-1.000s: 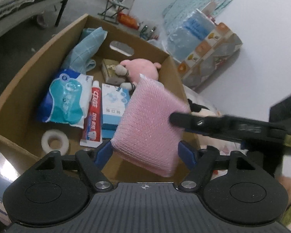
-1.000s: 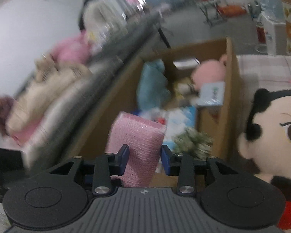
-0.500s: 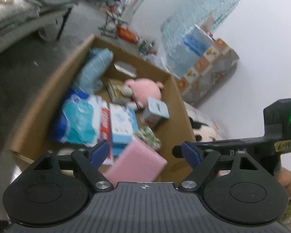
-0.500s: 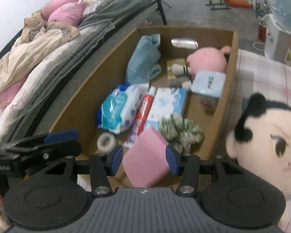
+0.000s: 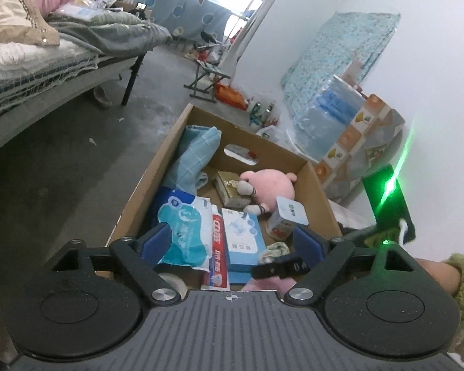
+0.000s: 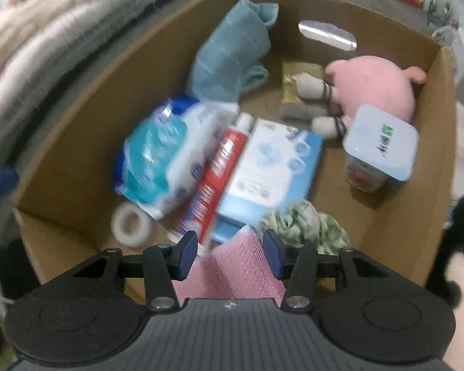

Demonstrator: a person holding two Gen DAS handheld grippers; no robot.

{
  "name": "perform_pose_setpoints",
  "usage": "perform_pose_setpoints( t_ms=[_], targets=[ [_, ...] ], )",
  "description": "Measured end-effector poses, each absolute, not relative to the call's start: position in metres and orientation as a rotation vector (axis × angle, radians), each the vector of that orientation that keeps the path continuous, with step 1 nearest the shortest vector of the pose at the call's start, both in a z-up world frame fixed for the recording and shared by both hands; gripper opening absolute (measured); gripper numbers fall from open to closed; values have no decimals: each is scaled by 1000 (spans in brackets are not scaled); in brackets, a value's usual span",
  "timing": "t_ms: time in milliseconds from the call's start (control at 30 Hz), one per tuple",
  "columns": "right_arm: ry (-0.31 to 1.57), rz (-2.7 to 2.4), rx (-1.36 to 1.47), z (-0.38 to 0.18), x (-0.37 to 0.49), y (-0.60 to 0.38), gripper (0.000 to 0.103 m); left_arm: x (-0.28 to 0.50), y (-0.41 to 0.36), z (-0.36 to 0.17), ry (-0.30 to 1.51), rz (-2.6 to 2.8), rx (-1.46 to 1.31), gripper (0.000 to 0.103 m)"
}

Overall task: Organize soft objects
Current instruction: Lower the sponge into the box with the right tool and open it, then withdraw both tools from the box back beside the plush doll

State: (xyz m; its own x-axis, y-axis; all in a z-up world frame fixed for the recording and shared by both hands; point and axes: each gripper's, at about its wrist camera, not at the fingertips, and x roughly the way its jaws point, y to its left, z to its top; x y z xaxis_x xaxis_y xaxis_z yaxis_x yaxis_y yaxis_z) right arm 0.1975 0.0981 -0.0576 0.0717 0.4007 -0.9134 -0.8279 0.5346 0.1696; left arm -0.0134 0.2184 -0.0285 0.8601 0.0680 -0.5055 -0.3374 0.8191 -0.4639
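The left claw (image 5: 232, 242) is standing wide with nothing between its pads, hovering over the near end of the cardboard box (image 6: 439, 142). The right claw (image 6: 230, 250) has just been narrowing slightly, its pads sitting either side of the pink sponge (image 6: 235, 275) without clearly pressing it. The sponge is lying at the box's near edge, beside the green scrunchie (image 6: 306, 225) and toothpaste (image 6: 219, 173).

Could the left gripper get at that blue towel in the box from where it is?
Probably yes: the blue towel lies uncovered against the cardboard box's far-left wall, and the left gripper is open and empty.
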Motion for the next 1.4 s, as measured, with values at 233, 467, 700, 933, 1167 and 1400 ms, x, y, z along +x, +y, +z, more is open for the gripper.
perform_pose_setpoints(
  t_ms=[233, 467, 700, 933, 1167, 1400],
  targets=[
    [1164, 921, -541, -54, 190, 91, 39, -18, 228, -34, 489, 224, -608, 86],
    [1172, 929, -612, -79, 179, 119, 58, -23, 230, -35, 486, 236, -611, 87],
    [1121, 1022, -398, -45, 185, 104, 59, -26, 230, -34, 484, 258, -601, 89],
    [965, 1086, -75, 8, 175, 37, 60, -33, 215, -20, 458, 261, -544, 97],
    [808, 1034, 135, 33, 147, -58, 60, -40, 190, -6, 462, 242, -483, 103],
    [588, 854, 171, 41, 96, -138, 60, -47, 149, 11, 499, 224, -351, 103]
  ],
)
